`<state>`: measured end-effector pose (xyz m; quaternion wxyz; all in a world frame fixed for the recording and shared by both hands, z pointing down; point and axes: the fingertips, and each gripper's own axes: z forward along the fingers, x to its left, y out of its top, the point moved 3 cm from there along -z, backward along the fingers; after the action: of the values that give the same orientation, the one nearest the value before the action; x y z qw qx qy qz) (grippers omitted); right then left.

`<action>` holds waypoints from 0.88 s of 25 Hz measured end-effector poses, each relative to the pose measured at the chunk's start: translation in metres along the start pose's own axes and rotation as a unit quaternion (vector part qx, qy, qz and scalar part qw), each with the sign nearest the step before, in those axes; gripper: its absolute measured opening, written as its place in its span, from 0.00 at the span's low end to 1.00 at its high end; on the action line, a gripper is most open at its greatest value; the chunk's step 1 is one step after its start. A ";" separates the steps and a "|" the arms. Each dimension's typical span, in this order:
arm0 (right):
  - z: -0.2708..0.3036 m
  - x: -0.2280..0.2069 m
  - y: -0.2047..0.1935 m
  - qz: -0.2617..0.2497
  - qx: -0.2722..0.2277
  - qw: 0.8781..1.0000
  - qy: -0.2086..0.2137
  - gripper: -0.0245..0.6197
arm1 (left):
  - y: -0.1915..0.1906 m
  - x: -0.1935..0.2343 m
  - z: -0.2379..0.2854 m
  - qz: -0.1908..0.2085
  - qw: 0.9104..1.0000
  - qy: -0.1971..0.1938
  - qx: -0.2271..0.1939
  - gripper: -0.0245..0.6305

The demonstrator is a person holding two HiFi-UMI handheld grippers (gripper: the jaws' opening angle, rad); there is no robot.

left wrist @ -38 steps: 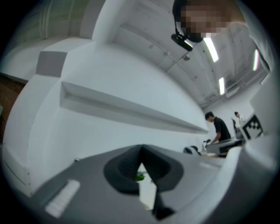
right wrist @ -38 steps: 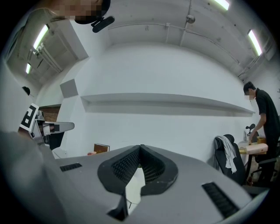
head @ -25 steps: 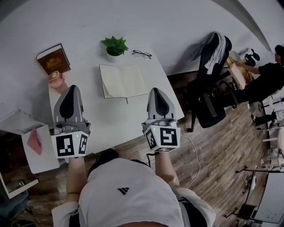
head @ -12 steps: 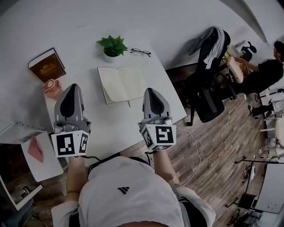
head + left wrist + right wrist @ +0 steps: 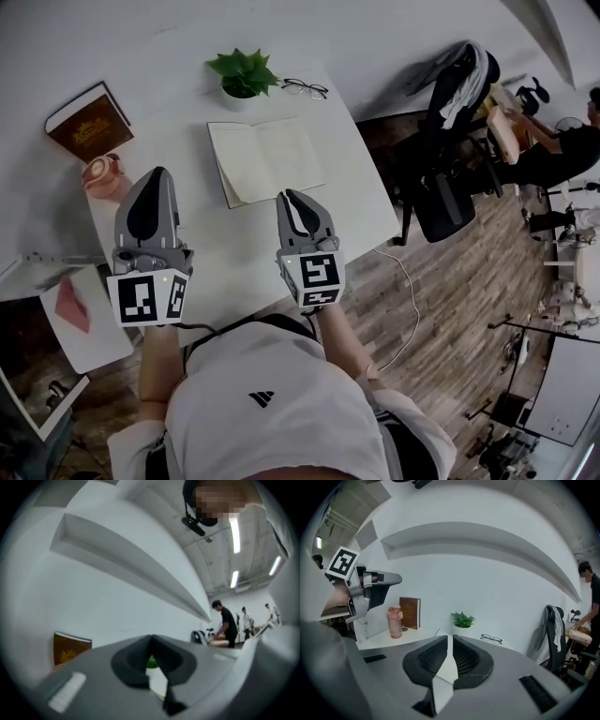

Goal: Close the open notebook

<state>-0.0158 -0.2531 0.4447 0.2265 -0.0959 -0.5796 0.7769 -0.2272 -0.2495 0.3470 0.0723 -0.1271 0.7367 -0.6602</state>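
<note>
Filling the upper left and middle of the head view, a white table [image 5: 234, 248] bears everything. A black chair [image 5: 450, 122] with a grey garment over its back stands off the table's right edge, in the upper right of the frame.

The notebook [image 5: 267, 159] lies open and flat at the upper middle of the frame, toward the table's right side. Two blank cream pages face up, a fold runs between them from top to bottom, and a thin dark cover edge shows along the left and lower sides.

The left gripper [image 5: 155, 176] hangs over the table at the left of the frame, well apart from the notebook. In the left gripper view its jaws meet at the tips with nothing between them.

The right gripper [image 5: 292, 195] sits at the centre, its tip at the notebook's lower edge; whether it touches the paper cannot be told. Its jaws are opening, with a narrow slit between the pads and nothing in it.

A brown book [image 5: 89, 122] is at the upper left. A potted plant [image 5: 242, 77] stands just above the notebook, a pink bottle [image 5: 103, 175] is just below the book, and glasses [image 5: 306, 89] lie right of the plant.
</note>
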 end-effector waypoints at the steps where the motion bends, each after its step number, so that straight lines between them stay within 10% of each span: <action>1: 0.004 0.004 -0.007 -0.004 0.010 1.000 0.007 0.09 | -0.002 0.002 0.000 -0.002 1.000 0.000 0.003 0.05; 22: 0.074 0.076 -0.086 -0.161 0.117 0.975 0.095 0.42 | -0.029 0.031 -0.002 -0.013 0.999 0.011 0.035 0.05</action>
<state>-0.0924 -0.2621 0.5571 0.4122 -0.0480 -0.4682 0.7801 -0.2546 -0.2596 0.3781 0.0602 -0.1269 0.7122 -0.6877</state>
